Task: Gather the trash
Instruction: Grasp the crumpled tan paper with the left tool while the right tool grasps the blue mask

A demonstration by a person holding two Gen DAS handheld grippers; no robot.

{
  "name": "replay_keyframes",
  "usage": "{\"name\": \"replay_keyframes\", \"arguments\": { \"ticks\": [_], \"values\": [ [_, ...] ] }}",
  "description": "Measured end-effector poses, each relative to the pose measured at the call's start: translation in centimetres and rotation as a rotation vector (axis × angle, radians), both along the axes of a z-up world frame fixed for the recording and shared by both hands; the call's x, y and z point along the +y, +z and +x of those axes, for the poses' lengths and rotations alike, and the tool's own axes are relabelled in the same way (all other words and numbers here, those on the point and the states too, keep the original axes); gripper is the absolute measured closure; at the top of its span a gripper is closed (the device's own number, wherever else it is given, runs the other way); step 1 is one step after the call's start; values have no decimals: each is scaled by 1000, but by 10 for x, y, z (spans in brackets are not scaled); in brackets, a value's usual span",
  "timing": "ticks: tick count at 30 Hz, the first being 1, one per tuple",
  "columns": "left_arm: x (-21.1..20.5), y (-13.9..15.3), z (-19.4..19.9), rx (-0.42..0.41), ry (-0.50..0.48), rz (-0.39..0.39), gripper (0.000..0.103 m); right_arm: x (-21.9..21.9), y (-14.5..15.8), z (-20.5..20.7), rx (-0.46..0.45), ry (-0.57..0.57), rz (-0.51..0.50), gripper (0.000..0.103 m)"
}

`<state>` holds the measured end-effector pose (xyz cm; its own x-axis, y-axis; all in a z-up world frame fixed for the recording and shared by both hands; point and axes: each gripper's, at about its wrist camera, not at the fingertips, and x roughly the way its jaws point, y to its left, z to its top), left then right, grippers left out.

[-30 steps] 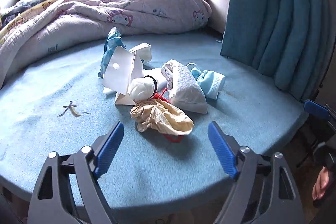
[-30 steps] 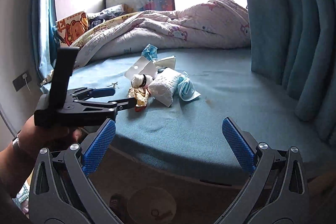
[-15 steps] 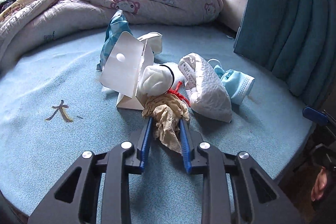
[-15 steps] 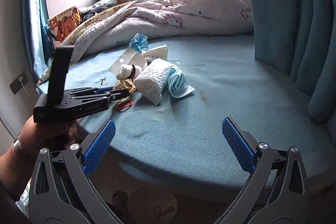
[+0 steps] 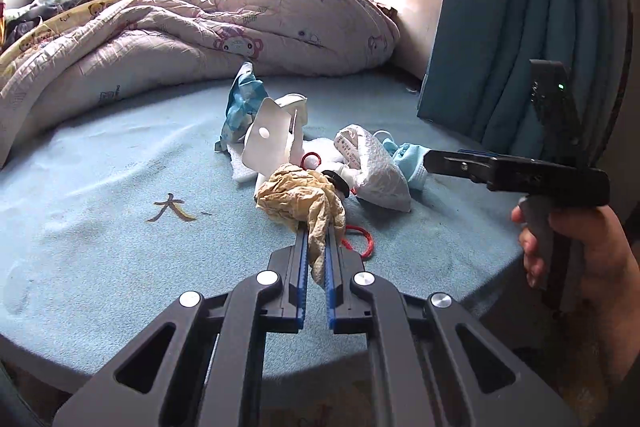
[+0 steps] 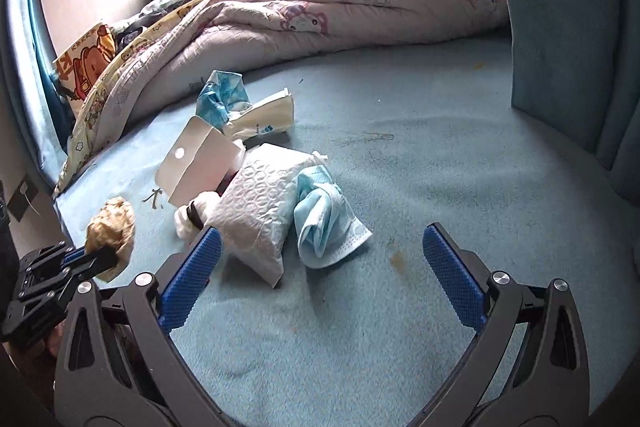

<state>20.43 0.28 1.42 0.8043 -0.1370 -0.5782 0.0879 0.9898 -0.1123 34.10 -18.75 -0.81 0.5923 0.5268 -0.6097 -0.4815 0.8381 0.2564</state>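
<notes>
My left gripper [image 5: 318,233] is closing tight on a crumpled tan paper wad [image 5: 296,195], which its blue pads pinch and hold just off the blue bed cover. The right wrist view shows that same wad [image 6: 112,227] in the left gripper [image 6: 100,255] at the far left. My right gripper [image 6: 320,239] stands open just in front of the trash pile, nothing between its fingers. The pile holds a white embossed packet [image 6: 260,211], a blue face mask [image 6: 324,223], a white card carton [image 6: 196,167] and a blue-white wrapper [image 6: 220,99]. A red loop [image 5: 360,239] lies under the wad.
A pink quilt [image 5: 240,23] is heaped across the back of the bed. Teal curtains [image 5: 512,27] hang at the right. The bed's rounded front edge [image 5: 460,299] runs close below both grippers. A hand [image 5: 580,247] holds the right gripper's handle.
The left gripper went from wide open to shut on the tan wad and drew it up and back from the pile. The right gripper moved in over the bed toward the mask and packet.
</notes>
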Motion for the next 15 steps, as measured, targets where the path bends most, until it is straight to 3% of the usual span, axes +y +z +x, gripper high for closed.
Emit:
{"name": "replay_keyframes", "arguments": {
  "ticks": [10,15],
  "values": [
    [18,-12,-20,3,5,12,97,17,-14,12,48,12,-17,44],
    [23,-16,-22,11,14,4,97,17,-10,7,52,47,-1,74]
  ]
}}
